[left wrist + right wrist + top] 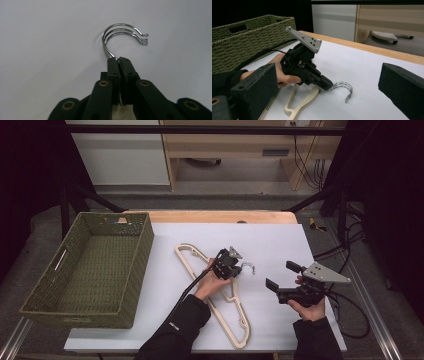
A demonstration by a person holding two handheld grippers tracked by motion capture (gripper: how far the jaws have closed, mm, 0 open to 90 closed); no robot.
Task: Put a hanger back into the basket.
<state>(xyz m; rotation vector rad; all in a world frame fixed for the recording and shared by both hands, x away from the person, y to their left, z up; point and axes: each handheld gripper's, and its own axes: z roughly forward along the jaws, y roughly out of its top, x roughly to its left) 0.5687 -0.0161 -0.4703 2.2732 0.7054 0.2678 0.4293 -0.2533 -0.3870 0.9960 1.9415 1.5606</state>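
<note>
Left tool (119, 59) clenched on neck of stacked cream wooden hangers (235, 312) with chrome wire hooks (117, 35); hooks project just ahead of tips, bodies trail behind on white surface (280, 245).
Judged light, stiff; chrome slippery (stack may fan apart).
Best hold: neck, where wire meets wood.
Right tool (281, 279) released, well apart.
</note>
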